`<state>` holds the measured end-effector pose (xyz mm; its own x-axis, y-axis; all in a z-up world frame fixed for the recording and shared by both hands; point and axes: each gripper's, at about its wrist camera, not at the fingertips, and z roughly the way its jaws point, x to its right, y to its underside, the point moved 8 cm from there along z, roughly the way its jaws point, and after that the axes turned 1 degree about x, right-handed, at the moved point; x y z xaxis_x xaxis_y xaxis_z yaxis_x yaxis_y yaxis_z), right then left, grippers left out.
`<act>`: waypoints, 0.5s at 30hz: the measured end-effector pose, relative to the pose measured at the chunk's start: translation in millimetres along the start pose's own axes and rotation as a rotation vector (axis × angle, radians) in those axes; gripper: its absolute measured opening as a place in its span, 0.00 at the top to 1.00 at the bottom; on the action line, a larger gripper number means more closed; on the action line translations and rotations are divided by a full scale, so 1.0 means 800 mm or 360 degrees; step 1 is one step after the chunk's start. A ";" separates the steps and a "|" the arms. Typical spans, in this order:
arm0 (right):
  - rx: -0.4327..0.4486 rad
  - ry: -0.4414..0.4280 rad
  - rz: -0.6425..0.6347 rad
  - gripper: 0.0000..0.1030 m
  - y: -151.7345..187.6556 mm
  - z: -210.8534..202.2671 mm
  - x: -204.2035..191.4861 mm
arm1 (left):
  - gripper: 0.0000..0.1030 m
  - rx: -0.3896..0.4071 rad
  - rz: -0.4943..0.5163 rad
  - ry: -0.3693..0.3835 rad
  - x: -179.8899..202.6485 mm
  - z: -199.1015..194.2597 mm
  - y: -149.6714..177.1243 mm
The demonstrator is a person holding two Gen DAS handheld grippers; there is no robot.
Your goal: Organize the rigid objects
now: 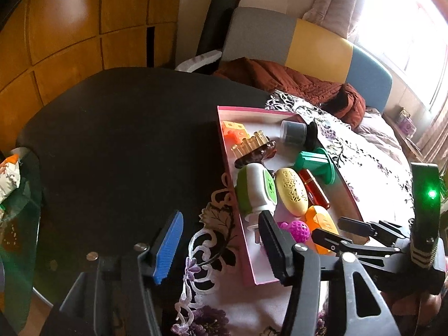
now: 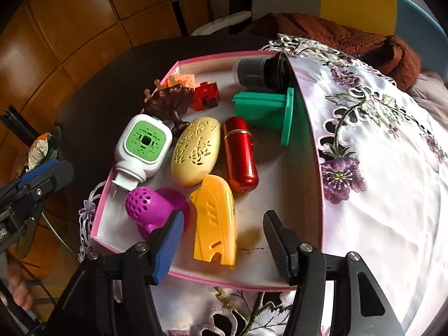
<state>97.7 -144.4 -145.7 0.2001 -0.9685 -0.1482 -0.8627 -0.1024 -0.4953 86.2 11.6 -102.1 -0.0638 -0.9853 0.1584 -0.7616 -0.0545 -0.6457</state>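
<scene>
Right wrist view, writing: no brand or label reads clearly; the yellow case point(image 2: 215, 221) has raised marks on top and blurred print along its side, neither of them legible.
Yellow case: glossy moulded plastic with a notched near end, lying directly ahead of the right gripper point(image 2: 221, 240), between its two fingers and just beyond the tips.
Purple ball piece point(image 2: 151, 210): perforated magenta dome on a round base, just ahead of the blue-padded finger point(image 2: 168, 249), partly hidden by it.
Red capsule point(image 2: 240, 154): shiny metallic cylinder with a ringed cap, beyond the yellow case.
Cream oval point(image 2: 196, 151): pierced floral pattern, left of the capsule, touching or nearly touching it.
White plug-in unit point(image 2: 142, 145): green vented face, further left, its neck pointing back toward the gripper.
Far items: a dark brown comb-like piece point(image 2: 170, 103), a red puzzle block point(image 2: 205, 95), an orange block point(image 2: 182, 79), a green stand point(image 2: 263, 109) and a grey-black cylinder point(image 2: 257, 72).
Pink box point(image 2: 280, 282): shallow, white inside, holding all of these; its near wall sits under the fingertips.
Right gripper: wide open, gripping nothing.
Left gripper point(image 1: 221, 249): wide open too, empty, over the box's left wall, with the dark table point(image 1: 126, 140) ahead on its left.
Tablecloth point(image 2: 386, 184): white satin with purple embroidered flowers, right of the box.
</scene>
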 end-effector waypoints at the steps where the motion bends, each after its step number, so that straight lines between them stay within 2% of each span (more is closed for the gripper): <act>1: 0.0021 0.0002 0.0005 0.38 0.000 -0.005 0.000 | 0.44 0.0005 -0.0002 -0.0009 -0.001 -0.001 0.000; 8: 0.0162 0.0084 0.0005 0.29 -0.005 -0.032 0.002 | 0.39 0.0068 -0.0009 -0.0112 -0.006 -0.016 -0.005; 15: 0.0439 0.0281 0.0023 0.18 -0.018 -0.080 0.007 | 0.39 0.0216 -0.0010 -0.0223 -0.003 -0.048 -0.013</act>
<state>81.8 -162.9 -84.3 0.0842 -0.9963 -0.0180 -0.7018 -0.0464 -0.7109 69.4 20.7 -66.7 0.0381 -0.9973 0.0634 -0.6670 -0.0726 -0.7415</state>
